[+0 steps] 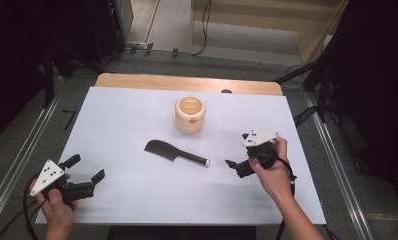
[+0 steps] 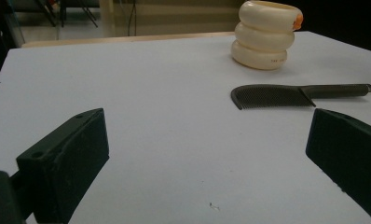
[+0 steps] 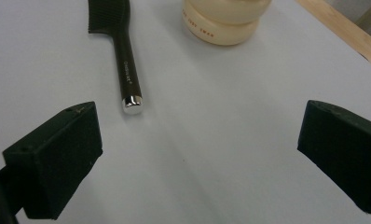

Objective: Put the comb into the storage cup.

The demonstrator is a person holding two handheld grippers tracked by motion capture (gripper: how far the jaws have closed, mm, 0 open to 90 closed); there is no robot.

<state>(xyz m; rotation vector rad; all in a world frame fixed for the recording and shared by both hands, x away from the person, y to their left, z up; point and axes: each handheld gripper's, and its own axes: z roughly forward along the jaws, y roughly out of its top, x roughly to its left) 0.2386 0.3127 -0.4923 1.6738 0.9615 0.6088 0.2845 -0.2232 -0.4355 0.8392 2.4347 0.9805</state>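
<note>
Cream ridged cup (image 1: pixel 190 115) upright beyond black comb (image 1: pixel 175 152), interior unclear.

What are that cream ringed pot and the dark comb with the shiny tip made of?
The cream pot of three stacked bulging rings looks like glossy plastic or glazed ceramic: smooth, with soft highlights; I cannot tell which. The dark comb looks like matt plastic, with fine moulded teeth and printed lettering on its handle. Its silver end cap shines like polished metal, though it may be chromed plastic.
</note>
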